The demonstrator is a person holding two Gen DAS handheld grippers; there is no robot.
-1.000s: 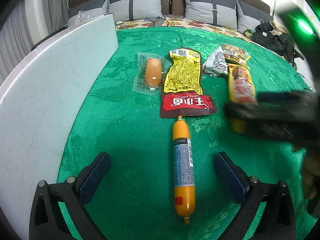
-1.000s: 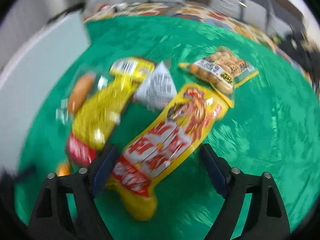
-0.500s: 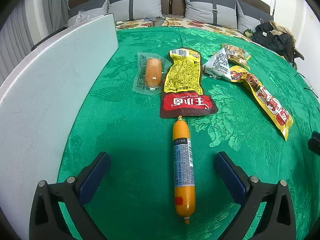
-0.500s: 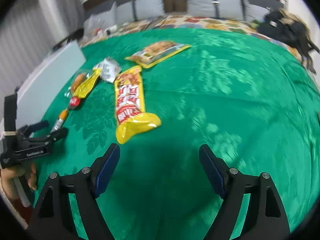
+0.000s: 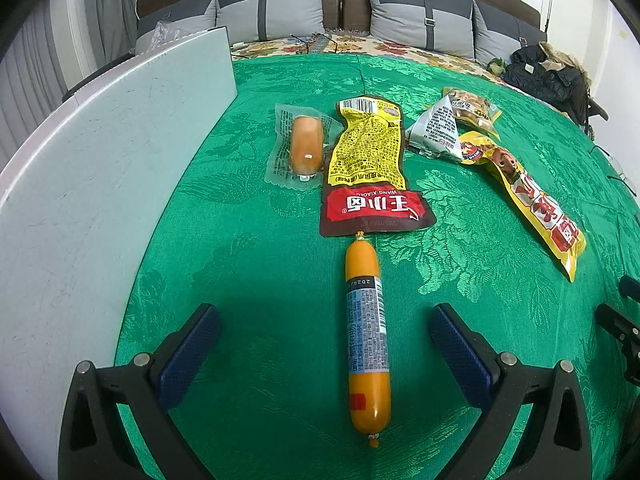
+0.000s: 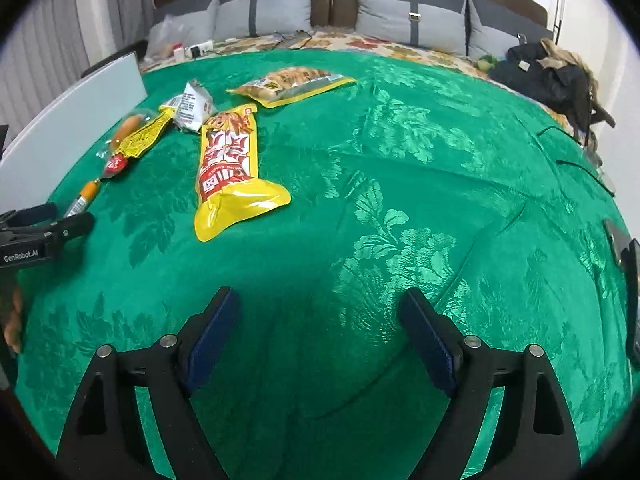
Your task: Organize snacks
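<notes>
Snacks lie on a green cloth point(image 5: 260, 272). An orange sausage stick point(image 5: 366, 336) lies lengthwise between the open fingers of my left gripper point(image 5: 326, 340). Beyond it lie a yellow-and-red pouch point(image 5: 370, 168), a clear-wrapped bun point(image 5: 306, 144), a silver packet point(image 5: 438, 130), a peanut bag point(image 5: 472, 106) and a long yellow snack bag point(image 5: 528, 200). My right gripper point(image 6: 320, 332) is open and empty over bare cloth, near and right of the long yellow bag point(image 6: 230, 164). The peanut bag point(image 6: 292, 82) lies farther back there.
A white board point(image 5: 88, 184) runs along the left side of the cloth. Grey pillows point(image 5: 272, 8) line the headboard behind. A dark jacket point(image 6: 548, 76) lies at the far right. A dark phone-like object point(image 6: 630, 288) lies at the right edge.
My right gripper let go of the long yellow bag and pulled back toward the near right. The bag now lies angled to the right of the other snacks. My left gripper has not moved.
</notes>
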